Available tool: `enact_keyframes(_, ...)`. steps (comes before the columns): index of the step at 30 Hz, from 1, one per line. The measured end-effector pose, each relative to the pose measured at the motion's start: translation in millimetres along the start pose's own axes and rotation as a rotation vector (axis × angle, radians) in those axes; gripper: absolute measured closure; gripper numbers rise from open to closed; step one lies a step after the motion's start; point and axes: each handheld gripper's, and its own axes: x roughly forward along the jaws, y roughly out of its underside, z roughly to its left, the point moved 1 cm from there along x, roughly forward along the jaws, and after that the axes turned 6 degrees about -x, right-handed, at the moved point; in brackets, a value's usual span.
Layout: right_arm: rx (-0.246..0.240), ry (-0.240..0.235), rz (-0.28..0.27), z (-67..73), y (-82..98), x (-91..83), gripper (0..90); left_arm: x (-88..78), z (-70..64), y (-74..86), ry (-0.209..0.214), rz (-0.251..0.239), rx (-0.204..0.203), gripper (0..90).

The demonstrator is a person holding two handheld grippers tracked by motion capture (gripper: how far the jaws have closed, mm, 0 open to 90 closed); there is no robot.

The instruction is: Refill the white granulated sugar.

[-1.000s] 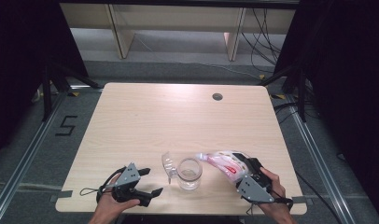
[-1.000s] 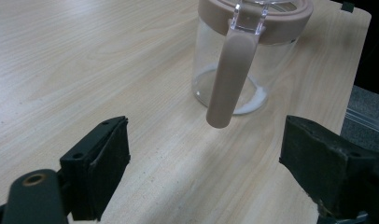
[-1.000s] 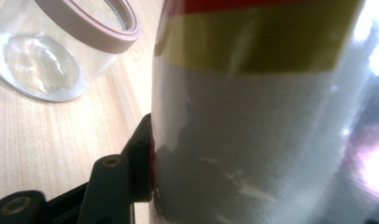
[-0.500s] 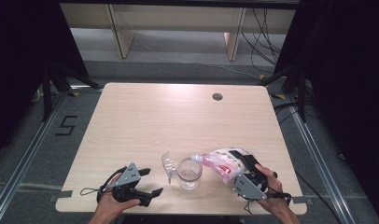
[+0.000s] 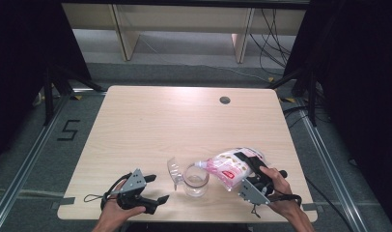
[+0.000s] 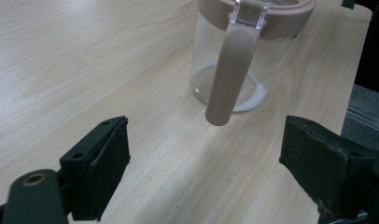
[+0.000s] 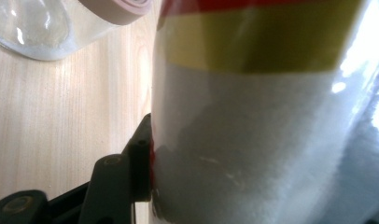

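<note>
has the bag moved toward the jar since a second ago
Yes. In the high view the bag, clamped in the right gripper, has tipped left, and its corner now reaches over the rim of the glass jar, which stands where it was.

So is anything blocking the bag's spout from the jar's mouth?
Nothing visible. The bag, held in the right gripper, tilts its spout over the open jar; the flipped-up lid stands on the far side.

- A black "5" is sitting on the grey floor left of the table, marked out in tape by the look of it.
- The bag is showing a red label with white print, but it's coming out too blurry to read.
</note>
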Motion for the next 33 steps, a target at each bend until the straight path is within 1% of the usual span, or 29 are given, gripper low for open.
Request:
enact_keyframes(1,-0.004,-0.003,-0.003,0.3,-0.7,0.5,47.7,-0.1,0.3,-0.1,-0.002,-0.007,0.007,15.3)
enact_keyframes(2,-0.010,-0.008,0.010,0.8,-1.4,0.2,47.7,-0.8,0.0,0.0,-0.006,-0.002,-0.004,15.3)
enact_keyframes(3,-0.083,-0.001,0.009,-3.2,-2.9,1.0,47.7,-0.9,0.4,0.1,0.000,-0.001,-0.009,15.3)
enact_keyframes(4,-0.063,-0.007,0.026,-1.6,-3.7,0.4,47.8,-0.7,0.5,0.1,-0.003,-0.006,-0.011,15.3)
enact_keyframes(5,-0.016,-0.013,0.031,2.3,-3.2,0.5,47.8,-0.6,0.5,0.2,-0.002,-0.007,-0.014,15.3)
enact_keyframes(6,-0.068,-0.009,0.029,-0.6,-4.2,0.5,47.8,-0.6,0.7,0.1,0.000,-0.005,-0.009,15.3)
enact_keyframes(7,-0.086,-0.011,0.030,-1.7,-5.0,-0.8,47.8,0.2,0.0,0.3,0.005,-0.014,-0.015,15.3)
enact_keyframes(8,-0.050,-0.007,0.032,1.8,-3.9,0.3,47.9,-0.1,0.0,0.2,0.002,-0.010,-0.010,15.3)
enact_keyframes(9,-0.060,-0.008,0.039,1.7,-4.2,0.1,47.9,-0.2,0.1,0.2,0.000,-0.009,-0.006,15.3)
enact_keyframes(10,-0.117,-0.006,0.032,-1.7,-4.9,0.5,47.9,0.4,0.0,0.3,0.009,-0.014,-0.015,15.3)
enact_keyframes(11,-0.091,0.000,0.051,0.6,-4.0,-0.5,47.9,-0.4,0.5,0.2,0.002,-0.005,-0.009,15.3)
enact_keyframes(12,-0.151,0.008,0.049,-3.6,-5.0,-1.0,47.9,-0.5,0.5,0.2,0.002,-0.004,-0.009,15.3)
enact_keyframes(14,-0.158,0.010,0.055,-3.9,-5.2,-1.5,47.9,-0.6,0.6,0.0,0.002,-0.004,-0.009,15.3)
enact_keyframes(16,-0.107,0.002,0.054,-0.3,-5.1,-1.5,48.0,-0.6,0.6,-0.1,0.002,-0.005,-0.010,15.3)
enact_keyframes(17,-0.114,0.008,0.061,-0.1,-4.6,-1.6,48.0,-0.6,0.6,-0.1,0.001,-0.005,-0.010,15.3)
enact_keyframes(19,-0.160,0.018,0.063,-1.2,-5.6,-1.9,48.1,-0.6,0.7,0.0,0.002,-0.005,-0.009,15.3)
enact_keyframes(20,-0.138,0.020,0.075,0.9,-5.7,-3.2,48.0,-0.6,0.6,0.0,0.002,-0.005,-0.010,15.3)
enact_keyframes(21,-0.157,0.015,0.072,-0.2,-6.2,-3.4,48.1,-0.6,0.6,0.0,0.002,-0.005,-0.009,15.3)
enact_keyframes(22,-0.204,0.024,0.069,-2.4,-7.4,-3.6,48.1,-0.5,0.6,0.0,0.002,-0.004,-0.010,15.3)
enact_keyframes(23,-0.177,0.033,0.071,0.6,-6.8,-3.4,48.1,-5.7,6.1,-1.5,0.018,0.063,0.086,15.3)
enact_keyframes(24,-0.168,0.017,0.075,1.7,-6.9,-3.0,48.2,-5.8,6.3,-1.6,0.020,0.064,0.091,15.3)
enact_keyframes(25,-0.231,0.028,0.072,-2.3,-8.6,-3.3,48.2,-5.1,5.8,-1.3,0.022,0.053,0.085,15.3)
enact_keyframes(27,-0.207,0.019,0.082,0.7,-9.0,-3.1,48.2,-5.1,5.6,-1.3,0.023,0.049,0.083,15.3)
enact_keyframes(28,-0.276,0.024,0.062,-3.2,-10.7,-1.7,48.2,-5.6,5.7,-1.5,0.016,0.056,0.088,15.3)
enact_keyframes(29,-0.252,0.026,0.081,-0.9,-10.6,-2.8,48.2,-6.0,6.3,-1.7,0.021,0.063,0.092,15.3)
enact_keyframes(30,-0.243,0.028,0.092,0.6,-10.9,-3.3,48.3,-5.8,5.0,-0.9,0.017,0.061,0.065,15.3)
enact_keyframes(31,-0.260,0.025,0.086,0.4,-11.3,-2.4,48.3,-5.7,5.1,-1.1,0.015,0.055,0.069,15.3)
enact_keyframes(32,-0.291,0.030,0.084,-0.7,-12.2,-2.6,48.3,-6.4,6.2,-1.8,0.020,0.061,0.094,15.3)
enact_keyframes(33,-0.250,0.026,0.085,2.5,-11.5,-2.3,48.3,-6.3,6.2,-1.8,0.019,0.059,0.093,15.3)
